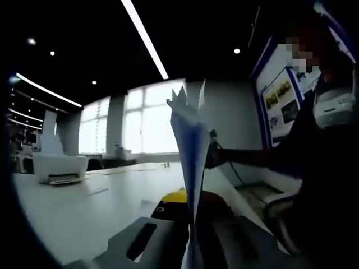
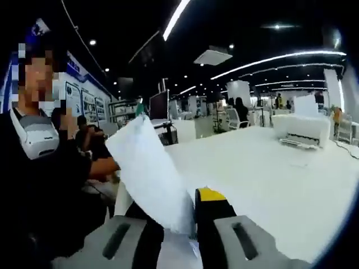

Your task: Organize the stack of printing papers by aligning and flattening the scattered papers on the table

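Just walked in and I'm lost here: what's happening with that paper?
A person is holding a stack of white printing paper up on edge above the white table, gripped by handheld tongs. The left tongs and the right tongs both look clamped on the sheets. A white printer sits farther along the table.

- The stack of printing papers (image 1: 190,151) is standing on edge between the left gripper's jaws, rising upward with uneven, jagged top corners.
- In the right gripper view the same white sheets (image 2: 150,174) are leaning left, their lower edge sitting between that gripper's jaws.
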The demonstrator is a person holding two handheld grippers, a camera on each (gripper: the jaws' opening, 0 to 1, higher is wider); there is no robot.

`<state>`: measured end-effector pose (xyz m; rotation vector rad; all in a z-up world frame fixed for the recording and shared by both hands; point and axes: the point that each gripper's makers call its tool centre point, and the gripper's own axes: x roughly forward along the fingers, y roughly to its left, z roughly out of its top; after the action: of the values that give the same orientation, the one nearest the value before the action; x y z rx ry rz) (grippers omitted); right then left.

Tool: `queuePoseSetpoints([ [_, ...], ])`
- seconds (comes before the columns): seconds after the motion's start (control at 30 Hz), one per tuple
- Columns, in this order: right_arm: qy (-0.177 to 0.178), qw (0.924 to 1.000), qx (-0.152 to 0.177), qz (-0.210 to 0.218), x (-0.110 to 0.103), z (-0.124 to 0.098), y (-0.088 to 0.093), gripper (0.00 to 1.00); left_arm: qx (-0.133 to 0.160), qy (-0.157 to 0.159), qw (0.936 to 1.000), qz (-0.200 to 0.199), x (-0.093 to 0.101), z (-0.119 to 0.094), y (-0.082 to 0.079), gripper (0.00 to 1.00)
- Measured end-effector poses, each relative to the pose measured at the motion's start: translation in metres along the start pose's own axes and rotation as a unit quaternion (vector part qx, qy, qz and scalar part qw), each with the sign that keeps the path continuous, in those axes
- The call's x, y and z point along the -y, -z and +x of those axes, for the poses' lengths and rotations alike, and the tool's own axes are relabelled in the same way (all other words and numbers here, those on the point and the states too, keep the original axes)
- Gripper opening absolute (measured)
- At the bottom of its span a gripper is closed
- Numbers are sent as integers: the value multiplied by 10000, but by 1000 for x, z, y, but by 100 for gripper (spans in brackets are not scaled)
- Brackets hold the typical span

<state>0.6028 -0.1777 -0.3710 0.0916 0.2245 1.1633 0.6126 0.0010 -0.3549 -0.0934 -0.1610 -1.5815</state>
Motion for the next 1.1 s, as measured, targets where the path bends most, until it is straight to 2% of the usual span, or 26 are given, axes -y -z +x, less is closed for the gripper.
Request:
queuePoseSetpoints([
  [0.03,-32,9998,95,167,5,-2,2,0,2,-29,10000,-16,-1,0,0,6],
  [0.07,-17,9994,261,235,7,-2,-1,0,-9,-55,10000,-19,-2,-1,1,6],
  [0.17,99,9996,257,108,0,7,-6,0,5,-133,9999,-26,-4,-3,-4,6],
  [0.33,95,9998,169,95,-9,11,-23,0,24,-196,9998,5,-6,-8,-13,6],
  [0.37,76,9997,196,-81,-12,13,-23,0,-4,-182,9998,-34,-5,-8,-11,7],
  [0.4,57,9994,223,-257,-14,15,-23,0,-31,-168,9998,-73,-4,-9,-8,10],
  [0.43,24,9994,223,-245,-11,14,-14,3,-164,-172,9991,-358,-1,-10,1,20],
  [0.47,54,9997,193,-166,-8,16,-7,6,-168,-205,9985,-479,-1,-9,5,25],
  [0.5,-32,10000,80,-3,-10,17,3,6,-155,-201,9989,-400,-1,-8,6,25],
  [0.57,-21,10000,71,7,-10,20,7,5,-222,11,9996,-189,6,-8,9,6],
  [0.6,-86,9999,44,32,-13,21,6,0,-179,-12,9997,-138,7,-7,7,7],
  [0.73,-128,9999,69,29,-22,24,0,0,-160,-44,9998,-144,5,-8,-3,7],
  [0.83,-187,9996,172,-100,-26,25,2,0,-116,-128,9988,-452,3,-11,-1,15],
  [0.87,-156,9997,197,-76,-23,26,7,1,-116,-121,9990,-408,3,-11,2,12],
  [0.9,-195,9995,87,243,-23,28,18,0,-134,-79,9992,-365,5,-12,5,6],
  [0.93,-238,9991,169,306,-25,29,18,0,-70,-59,9995,-287,6,-11,5,6],
  [1.0,-190,9991,224,294,-26,28,14,0,-92,-78,9994,-333,5,-12,3,6],
  [1.1,-152,9989,255,362,-30,27,-3,0,-108,-56,9993,-360,7,-13,-3,7],
])
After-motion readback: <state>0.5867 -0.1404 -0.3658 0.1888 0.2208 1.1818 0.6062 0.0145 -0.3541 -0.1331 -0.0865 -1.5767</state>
